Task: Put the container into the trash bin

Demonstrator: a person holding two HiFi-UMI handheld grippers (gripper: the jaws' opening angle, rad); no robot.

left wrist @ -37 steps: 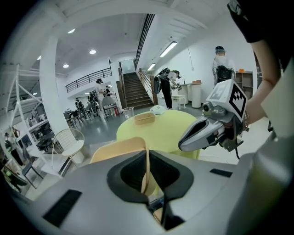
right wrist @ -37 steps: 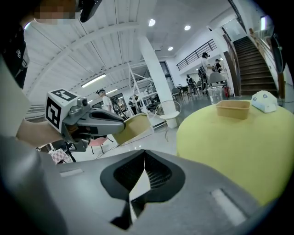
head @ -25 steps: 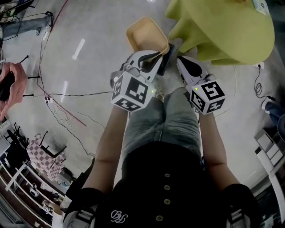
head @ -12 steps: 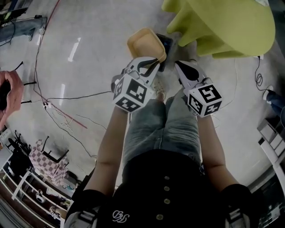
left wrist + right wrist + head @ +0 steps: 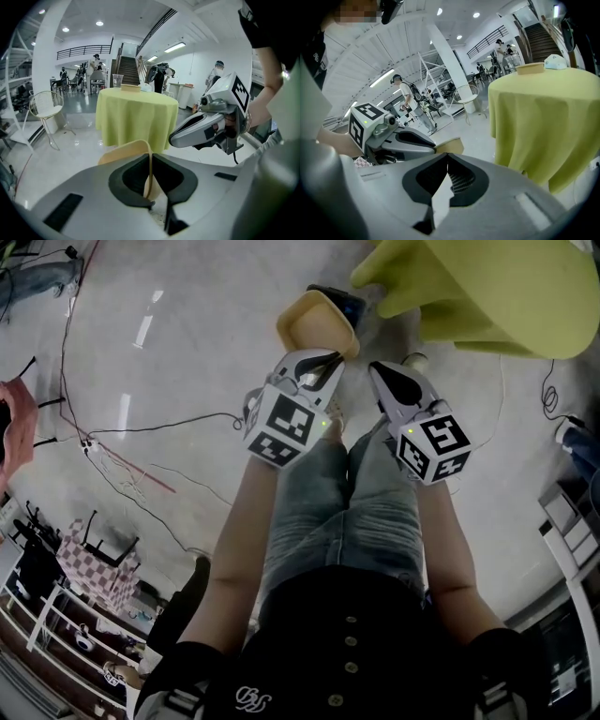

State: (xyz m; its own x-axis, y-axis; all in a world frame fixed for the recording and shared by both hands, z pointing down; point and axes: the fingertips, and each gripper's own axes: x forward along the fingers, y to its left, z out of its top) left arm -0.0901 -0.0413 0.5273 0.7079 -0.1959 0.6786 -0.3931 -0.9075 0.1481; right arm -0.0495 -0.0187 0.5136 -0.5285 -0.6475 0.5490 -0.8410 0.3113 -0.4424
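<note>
The left hand-held gripper (image 5: 323, 358) clamps one wall of the tan, shallow, rectangular container (image 5: 313, 322); the right hand-held gripper (image 5: 379, 371), jaws together and empty, hangs just beside it.

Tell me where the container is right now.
The container sits top centre in the head view, its wall pinched in the left gripper, just left of the yellow-green tablecloth.

Just beyond my left claw (image 5: 323, 364), the container (image 5: 317, 322) is covering most of a dark thing (image 5: 345, 302), so I'm not making out what it is. Beyond my right claw (image 5: 381, 373), the frame edge is cutting off the yellow-green table (image 5: 487, 296).
</note>
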